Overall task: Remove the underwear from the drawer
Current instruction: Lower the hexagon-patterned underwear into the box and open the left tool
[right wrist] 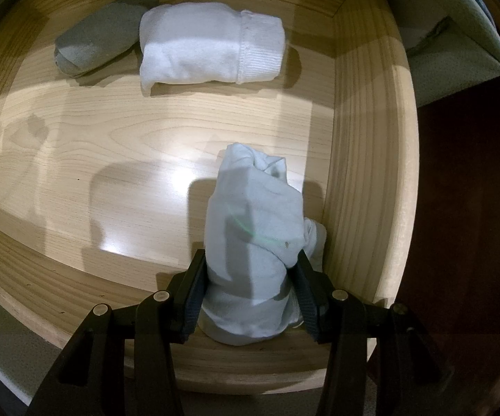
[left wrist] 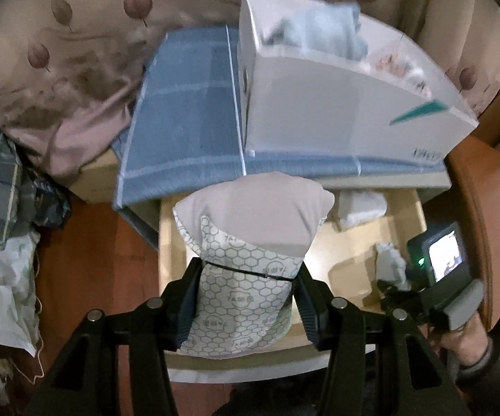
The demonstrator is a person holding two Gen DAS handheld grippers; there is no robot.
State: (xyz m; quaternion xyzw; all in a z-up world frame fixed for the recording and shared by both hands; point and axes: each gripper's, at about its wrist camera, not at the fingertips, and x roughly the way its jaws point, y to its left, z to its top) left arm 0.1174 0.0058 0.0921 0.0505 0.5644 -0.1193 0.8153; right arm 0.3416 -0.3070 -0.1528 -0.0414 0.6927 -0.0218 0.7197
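The left gripper [left wrist: 248, 303] clamps a rolled beige garment [left wrist: 250, 242] with honeycomb-print band above the pale wood drawer [right wrist: 364, 159] — the right gripper [right wrist: 251, 296] pinches a crumpled light-blue roll [right wrist: 253, 242] near its right wall.

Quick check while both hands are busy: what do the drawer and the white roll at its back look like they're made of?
Drawer: looks like pale wood or a wood-look laminate, with straight grain lines and a glossy glare patch on the floor; which one I cannot tell. White roll: soft knit fabric, probably cotton, matte, with a ribbed cuff band at one end.
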